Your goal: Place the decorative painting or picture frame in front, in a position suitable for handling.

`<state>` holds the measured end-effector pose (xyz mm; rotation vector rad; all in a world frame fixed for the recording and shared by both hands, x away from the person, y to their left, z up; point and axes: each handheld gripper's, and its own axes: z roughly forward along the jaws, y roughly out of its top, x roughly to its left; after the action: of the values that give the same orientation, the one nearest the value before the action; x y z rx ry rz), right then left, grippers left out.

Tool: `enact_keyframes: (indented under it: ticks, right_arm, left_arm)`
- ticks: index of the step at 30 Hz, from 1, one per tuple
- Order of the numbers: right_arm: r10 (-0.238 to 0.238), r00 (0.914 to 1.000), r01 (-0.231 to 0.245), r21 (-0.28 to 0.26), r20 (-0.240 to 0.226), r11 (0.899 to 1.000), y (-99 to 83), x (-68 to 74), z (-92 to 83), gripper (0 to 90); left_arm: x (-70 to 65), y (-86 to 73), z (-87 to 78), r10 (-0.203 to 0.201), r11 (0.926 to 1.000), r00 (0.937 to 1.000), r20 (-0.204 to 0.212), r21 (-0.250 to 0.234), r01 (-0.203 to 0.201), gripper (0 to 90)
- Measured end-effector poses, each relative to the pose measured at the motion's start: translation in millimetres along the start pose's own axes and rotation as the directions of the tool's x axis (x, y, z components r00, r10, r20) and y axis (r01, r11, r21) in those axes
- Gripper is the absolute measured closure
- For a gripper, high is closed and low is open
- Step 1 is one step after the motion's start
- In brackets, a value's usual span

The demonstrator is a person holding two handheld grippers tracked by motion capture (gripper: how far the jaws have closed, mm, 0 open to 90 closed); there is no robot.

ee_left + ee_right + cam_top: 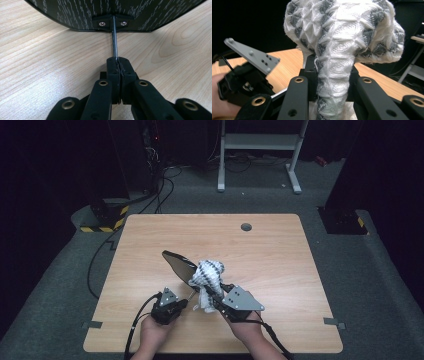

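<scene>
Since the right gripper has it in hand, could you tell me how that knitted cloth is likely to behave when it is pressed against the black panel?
The knitted cloth probably stays floppy: it bunches above the right gripper and hangs below. It looks soft and light. The black panel, held by a thin rod in the left gripper, may wobble.

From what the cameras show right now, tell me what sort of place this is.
Probably a lab or recording workshop, not a home. A bare wooden table stands on grey carpet in a dark room, with cables trailing across the floor, hazard-striped blocks and a white metal stand behind it.
</scene>
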<state>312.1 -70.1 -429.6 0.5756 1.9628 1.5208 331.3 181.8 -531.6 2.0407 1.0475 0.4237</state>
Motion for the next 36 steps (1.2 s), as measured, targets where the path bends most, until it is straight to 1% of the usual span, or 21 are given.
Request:
enact_keyframes:
  ticks: [2, 7, 9, 11, 14, 15, 18, 21, 22, 23, 25, 26, 27, 30, 33, 36]
  right_arm:
    - [0.003, 0.9999, -0.003, 0.007, 0.01, 1.0, -4.4, -4.0, -2.6, 72.5]
    - [0.016, 0.9998, -0.016, 0.024, 0.014, 1.0, -11.0, -10.3, -5.2, 71.9]
    - [0.026, 0.9997, -0.026, 0.029, 0.005, 0.999, -9.5, -10.2, -5.0, 71.7]
    - [0.037, 0.9993, -0.037, 0.028, -0.007, 0.999, -6.2, -9.2, -3.5, 71.6]
    - [0.049, 0.9984, -0.048, 0.014, -0.03, 0.999, 1.0, -8.5, -0.9, 71.9]
    - [0.053, 0.9976, -0.053, -0.002, -0.044, 0.999, 6.4, -8.5, 0.1, 72.4]
    - [0.055, 0.9972, -0.057, -0.031, -0.051, 0.998, 19.2, -7.4, 3.4, 72.8]
    - [0.051, 0.9965, -0.055, -0.055, -0.066, 0.997, 34.9, -6.8, 8.4, 72.7]
    - [0.047, 0.9963, -0.052, -0.061, -0.071, 0.997, 40.2, -6.5, 10.6, 72.7]
    - [0.043, 0.9961, -0.048, -0.067, -0.078, 0.997, 46.8, -5.9, 13.8, 72.6]
    - [0.031, 0.9958, -0.038, -0.077, -0.087, 0.996, 56.2, -4.9, 18.7, 72.2]
    - [0.024, 0.9955, -0.032, -0.081, -0.092, 0.996, 61.5, -4.3, 21.8, 72.0]
    - [0.022, 0.9951, -0.03, -0.083, -0.096, 0.996, 67.8, -3.6, 25.9, 71.9]
    - [0.02, 0.9941, -0.028, -0.08, -0.107, 0.996, 80.1, -2.9, 35.4, 72.0]
    - [0.02, 0.9939, -0.027, -0.063, -0.109, 0.998, 89.8, -3.5, 44.5, 72.4]
    - [0.035, 0.9924, -0.04, -0.04, -0.118, 0.998, 97.7, -5.6, 54.2, 72.8]
  left_arm:
    - [-0.4, 0.2, 0.0, 0.014, 0.9999, 0.9999, -0.004, 0.001, -0.014, 88.0]
    - [-1.3, 0.1, 0.1, 0.011, 0.9999, 0.9999, -0.003, 0.002, -0.011, 87.9]
    - [-0.6, 0.2, 0.1, 0.014, 0.9999, 0.9999, -0.008, -0.001, -0.014, 87.9]
    - [-0.2, 0.2, -0.1, 0.007, 1.0, 1.0, -0.004, 0.002, -0.007, 88.1]
    - [-0.1, 0.1, 0.0, 0.0, 1.0, 1.0, -0.003, 0.001, 0.0, 88.5]
    - [-0.1, 0.1, 0.0, 0.0, 1.0, 1.0, -0.003, 0.001, 0.0, 88.5]
    - [-0.6, 0.1, 0.0, 0.011, 0.9999, 0.9999, -0.01, 0.0, -0.011, 88.6]
    - [-0.1, 0.1, 0.0, 0.005, 1.0, 1.0, -0.005, 0.0, -0.005, 88.5]
    - [0.1, 0.1, -0.1, 0.007, 1.0, 1.0, -0.005, 0.002, -0.007, 88.5]
    - [-0.4, 0.0, 0.1, -0.001, 1.0, 1.0, -0.002, 0.0, 0.001, 88.5]
    - [0.0, 0.1, 0.0, 0.006, 1.0, 1.0, -0.005, 0.002, -0.006, 88.5]
    - [-0.7, 0.0, 0.1, 0.002, 1.0, 1.0, -0.003, 0.002, -0.002, 88.5]
    - [-0.7, 0.1, -0.1, 0.01, 0.9999, 0.9999, -0.01, 0.002, -0.01, 88.5]
    - [-1.3, 0.1, -0.3, 0.012, 0.9999, 0.9999, -0.009, 0.006, -0.012, 88.5]
    - [-3.2, 0.1, 0.1, 0.026, 0.9997, 0.9995, -0.015, 0.004, -0.026, 88.5]
    - [-4.6, 0.2, 0.1, 0.044, 0.9991, 0.9988, -0.023, 0.003, -0.043, 88.5]
